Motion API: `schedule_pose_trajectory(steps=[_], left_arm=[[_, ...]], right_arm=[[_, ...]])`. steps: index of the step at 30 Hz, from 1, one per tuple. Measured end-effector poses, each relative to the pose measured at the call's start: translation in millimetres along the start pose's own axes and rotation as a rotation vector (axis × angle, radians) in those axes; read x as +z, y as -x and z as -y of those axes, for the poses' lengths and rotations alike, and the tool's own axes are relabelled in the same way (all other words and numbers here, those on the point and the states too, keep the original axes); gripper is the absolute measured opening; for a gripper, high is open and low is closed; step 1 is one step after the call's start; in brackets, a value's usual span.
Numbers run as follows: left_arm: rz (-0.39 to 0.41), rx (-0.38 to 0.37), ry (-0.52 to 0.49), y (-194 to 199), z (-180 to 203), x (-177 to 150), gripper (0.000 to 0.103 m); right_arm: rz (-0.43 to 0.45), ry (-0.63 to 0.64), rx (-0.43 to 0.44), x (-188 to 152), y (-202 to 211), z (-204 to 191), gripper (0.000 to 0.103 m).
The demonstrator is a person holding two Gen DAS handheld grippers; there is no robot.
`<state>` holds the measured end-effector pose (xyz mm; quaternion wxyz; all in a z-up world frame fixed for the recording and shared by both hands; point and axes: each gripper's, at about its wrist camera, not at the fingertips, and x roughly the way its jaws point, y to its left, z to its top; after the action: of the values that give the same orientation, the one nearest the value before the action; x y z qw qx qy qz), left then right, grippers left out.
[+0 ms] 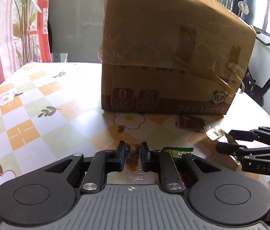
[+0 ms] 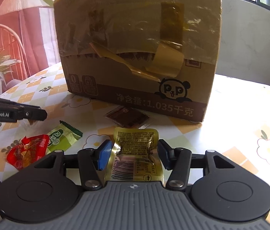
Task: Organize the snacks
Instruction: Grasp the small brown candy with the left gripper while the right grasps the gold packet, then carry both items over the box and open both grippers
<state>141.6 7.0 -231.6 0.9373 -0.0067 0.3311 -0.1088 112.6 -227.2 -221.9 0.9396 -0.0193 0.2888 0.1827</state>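
The bench (image 2: 230, 115) carries a checked floral cloth. Resting on it: a taped cardboard box (image 2: 135, 57), a brown sachet (image 2: 128, 117) just before the box, a green packet (image 2: 64, 137) touching a red packet (image 2: 27, 150).

I read "净含量:1.035千克" and a "P&P" panda on the carton (image 2: 135, 44) — "GenRobot.AI" on the left tongs (image 2: 43, 114), "DAS" on the right tongs (image 1: 218, 140).

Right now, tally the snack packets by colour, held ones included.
Gold: 1, the gold packet in the right gripper.
Clear: 1, the clear packet in the left gripper.
Brown: 1, the brown packet by the box.
Green: 1, the green packet.
Red: 1, the red packet.
Total: 5.
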Motion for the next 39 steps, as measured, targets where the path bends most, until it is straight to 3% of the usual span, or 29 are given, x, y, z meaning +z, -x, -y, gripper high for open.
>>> schedule_pose_trajectory(steps=[11, 17, 24, 30, 34, 39], left_arm=[[0.064, -0.018, 0.007, 23, -2, 13, 0.017], [0.134, -0.011, -0.03, 41, 3, 30, 0.017], [0.268, -0.037, -0.052, 67, 5, 76, 0.017], [0.41, -0.018, -0.098, 75, 17, 130, 0.017], [0.444, -0.006, -0.127, 58, 33, 172, 0.017], [0.392, -0.011, -0.125, 19, 51, 210, 0.018]], right_arm=[[0.04, -0.006, 0.018, 3, 20, -4, 0.055], [0.112, -0.02, 0.042, 20, 46, -6, 0.055], [0.278, -0.001, 0.072, 66, 77, -6, 0.055], [0.434, 0.002, 0.087, 127, 91, 14, 0.055], [0.457, -0.016, 0.052, 169, 77, 35, 0.055], [0.395, -0.047, -0.023, 202, 40, 53, 0.055]])
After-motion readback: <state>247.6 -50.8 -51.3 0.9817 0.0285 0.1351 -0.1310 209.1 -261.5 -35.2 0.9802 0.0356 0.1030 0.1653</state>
